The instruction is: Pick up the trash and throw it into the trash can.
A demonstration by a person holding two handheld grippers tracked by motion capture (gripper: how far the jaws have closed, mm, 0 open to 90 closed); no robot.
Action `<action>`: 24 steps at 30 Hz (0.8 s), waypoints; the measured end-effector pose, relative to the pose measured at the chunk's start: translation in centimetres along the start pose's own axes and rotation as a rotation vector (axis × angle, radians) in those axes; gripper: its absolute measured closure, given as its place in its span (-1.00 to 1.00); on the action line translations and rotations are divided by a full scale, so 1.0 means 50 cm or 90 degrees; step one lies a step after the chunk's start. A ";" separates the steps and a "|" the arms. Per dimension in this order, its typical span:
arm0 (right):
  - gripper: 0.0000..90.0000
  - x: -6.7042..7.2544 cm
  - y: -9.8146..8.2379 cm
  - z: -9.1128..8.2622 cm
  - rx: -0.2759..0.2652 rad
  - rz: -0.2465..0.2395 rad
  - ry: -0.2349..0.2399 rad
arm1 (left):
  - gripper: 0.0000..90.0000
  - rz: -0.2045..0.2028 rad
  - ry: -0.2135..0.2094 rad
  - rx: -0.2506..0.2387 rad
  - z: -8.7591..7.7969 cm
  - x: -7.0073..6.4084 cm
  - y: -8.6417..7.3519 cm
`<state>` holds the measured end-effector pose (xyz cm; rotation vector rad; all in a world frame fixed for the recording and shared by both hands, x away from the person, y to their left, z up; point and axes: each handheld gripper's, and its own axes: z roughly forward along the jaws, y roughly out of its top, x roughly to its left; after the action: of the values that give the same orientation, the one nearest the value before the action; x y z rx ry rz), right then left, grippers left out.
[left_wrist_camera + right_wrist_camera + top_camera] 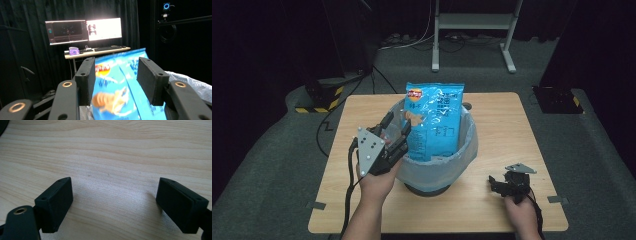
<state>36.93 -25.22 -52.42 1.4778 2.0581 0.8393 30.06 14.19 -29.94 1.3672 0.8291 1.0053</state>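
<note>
A blue chip bag (434,122) stands upright in a bin lined with a translucent plastic bag (466,150) at the middle of the wooden table (504,122). My left gripper (395,128) hovers at the bin's left rim, by the bag's left edge. In the left gripper view the chip bag (120,87) shows between and beyond the jaws of my left gripper (116,80), which stand open with the pads off it. My right gripper (495,184) rests low on the table at the front right. Its jaws (115,202) are open over bare wood, with nothing between them.
The bin's dark base (428,189) sits near the table's front edge. A white metal stand (472,30) is on the floor behind the table. In the left gripper view a desk with two monitors (85,31) stands far off against dark curtains.
</note>
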 end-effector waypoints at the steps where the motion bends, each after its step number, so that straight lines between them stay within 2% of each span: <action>1: -0.69 0.000 0.000 0.000 0.000 0.001 0.000 | 0.08 0.000 0.000 0.001 -0.002 0.003 -0.001; 7: -0.69 0.000 0.000 0.000 0.000 0.001 0.000 | 0.02 -0.003 0.005 0.006 -0.010 0.013 -0.007; 13: -0.69 0.000 0.000 0.000 0.000 -0.001 0.000 | -0.01 -0.012 0.026 0.019 -0.036 0.045 -0.026; 16: -0.69 0.000 0.000 0.000 0.000 -0.001 0.000 | -0.01 -0.021 0.037 0.034 -0.057 0.072 -0.050; 17: -0.69 0.000 0.000 0.000 0.000 -0.001 0.000 | 0.00 -0.021 0.037 0.034 -0.057 0.072 -0.050; 18: -0.69 0.000 0.000 0.000 0.000 -0.001 0.000 | 0.00 -0.024 0.049 0.042 -0.069 0.088 -0.066; 20: -0.69 0.000 0.000 0.000 0.000 0.001 0.000 | 0.00 -0.026 0.055 0.047 -0.074 0.095 -0.074; 22: -0.69 0.000 0.000 0.000 0.000 -0.001 0.000 | -0.01 -0.041 0.071 0.064 -0.087 0.120 -0.101; 24: -0.69 0.000 0.000 0.000 0.000 -0.001 0.000 | -0.01 -0.047 0.075 0.071 -0.091 0.128 -0.111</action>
<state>36.94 -25.24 -52.43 1.4753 2.0589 0.8394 28.75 22.14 -35.16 1.3711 1.0299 1.0019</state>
